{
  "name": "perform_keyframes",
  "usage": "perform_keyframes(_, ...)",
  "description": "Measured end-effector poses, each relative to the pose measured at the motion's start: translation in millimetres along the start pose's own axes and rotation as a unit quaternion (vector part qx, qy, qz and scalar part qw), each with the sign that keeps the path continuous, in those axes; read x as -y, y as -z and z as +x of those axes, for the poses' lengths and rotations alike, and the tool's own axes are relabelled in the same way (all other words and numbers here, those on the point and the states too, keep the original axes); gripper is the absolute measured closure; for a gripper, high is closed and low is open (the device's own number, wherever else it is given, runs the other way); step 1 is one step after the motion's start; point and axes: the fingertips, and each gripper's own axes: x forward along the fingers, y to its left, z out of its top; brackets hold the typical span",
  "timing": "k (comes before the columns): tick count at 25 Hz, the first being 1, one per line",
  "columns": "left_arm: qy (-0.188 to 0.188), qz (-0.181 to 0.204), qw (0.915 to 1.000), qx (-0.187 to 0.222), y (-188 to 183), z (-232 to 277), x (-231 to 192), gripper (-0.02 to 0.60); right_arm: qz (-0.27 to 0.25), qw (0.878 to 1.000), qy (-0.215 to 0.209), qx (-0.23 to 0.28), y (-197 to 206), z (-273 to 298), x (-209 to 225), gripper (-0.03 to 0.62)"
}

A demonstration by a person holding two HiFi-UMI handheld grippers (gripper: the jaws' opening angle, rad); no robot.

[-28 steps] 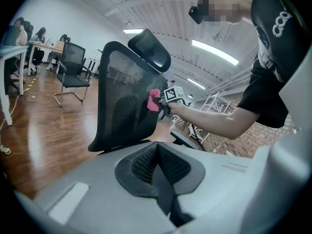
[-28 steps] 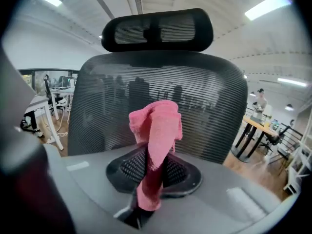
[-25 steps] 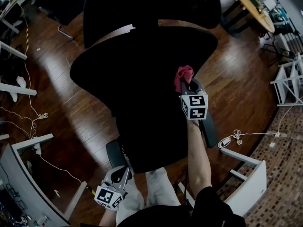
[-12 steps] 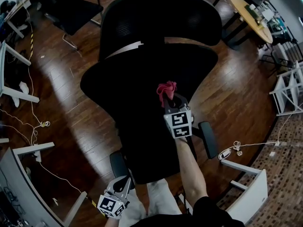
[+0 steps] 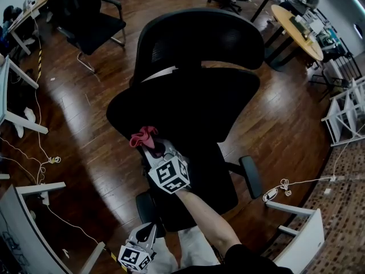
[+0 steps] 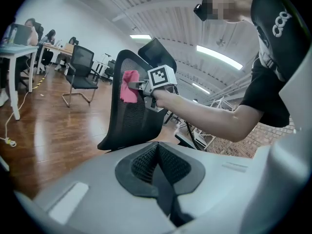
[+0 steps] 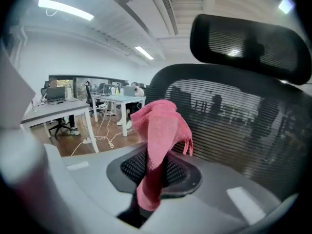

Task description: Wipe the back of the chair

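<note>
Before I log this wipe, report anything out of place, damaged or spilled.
Nothing on the chair looks damaged or spilled. The pink cloth is clamped in the right gripper at the chair's back. Only loose cables trail across the wooden floor.

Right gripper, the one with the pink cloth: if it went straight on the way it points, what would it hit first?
Probably the chair's mesh back, near its side edge. The pink cloth clamped in the right gripper would touch first; depth is hard to judge.

The head view looks steeply down on the black mesh office chair [image 5: 194, 96]; the left gripper view sees it from low aside, the right gripper view from close up.
</note>
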Motion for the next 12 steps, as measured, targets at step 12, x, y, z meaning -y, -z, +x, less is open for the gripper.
perform_keyframes(12, -0.006, -0.002, 1.0000, -0.001, 5, -6, -8, 0.594, 0.029, 0.998, 0.041, 0.028, -9, -22, 59, 0.545)
